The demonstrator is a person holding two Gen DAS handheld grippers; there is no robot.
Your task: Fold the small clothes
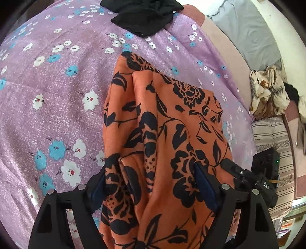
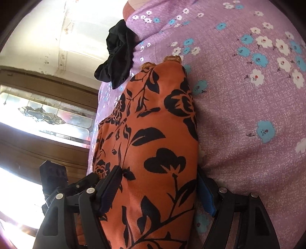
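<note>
Orange floral garment (image 1: 164,134): bunched on the lilac flowered bedsheet (image 1: 57,86), clamped by the left hand-held gripper (image 1: 151,183) and right hand-held gripper (image 2: 158,191). Black garment (image 1: 143,15): at 12 o'clock beyond it.

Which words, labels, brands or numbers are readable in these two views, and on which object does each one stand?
"DAS": white letters on the black device at the right edge of the left wrist view, beside the orange floral cloth; possibly part of a longer word.
Right wrist view: no readable text; the black device at the left shows only dark, blurred marks.
The purple floral sheet and the black garment bear patterns or nothing, no words.
</note>
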